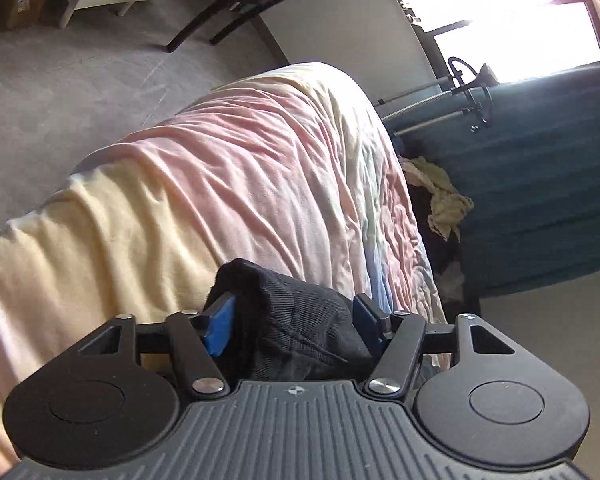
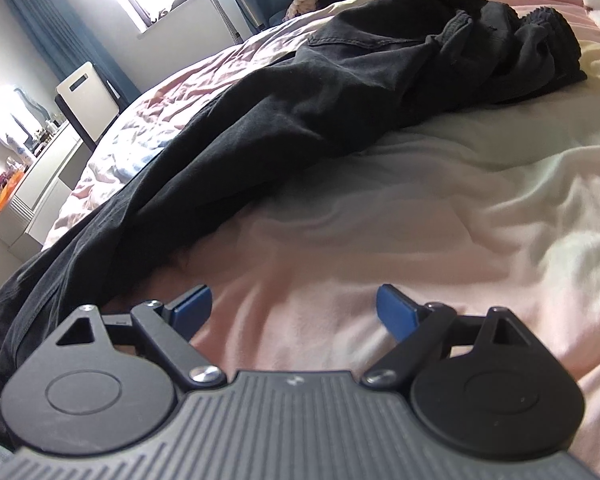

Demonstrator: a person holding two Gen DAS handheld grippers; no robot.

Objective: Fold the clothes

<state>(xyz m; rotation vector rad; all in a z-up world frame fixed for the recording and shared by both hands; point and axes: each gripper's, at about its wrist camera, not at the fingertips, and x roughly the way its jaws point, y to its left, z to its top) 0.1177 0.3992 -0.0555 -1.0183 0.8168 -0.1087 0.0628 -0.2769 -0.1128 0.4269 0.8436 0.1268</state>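
Observation:
Black trousers lie stretched across the pink and cream bedcover, with one end bunched at the far right. In the left wrist view, a thick bunch of the same black cloth fills the gap between the blue pads and laps over the left fingertip. My left gripper stands half closed on it, with cloth against both pads. My right gripper is wide open over bare bedcover, just right of the nearest trouser leg, with nothing between its fingers.
The bed edge drops to a grey floor on the left of the left wrist view. Beyond the bed are teal curtains, a bright window and a pile of pale cloth. A white cabinet stands beside the bed.

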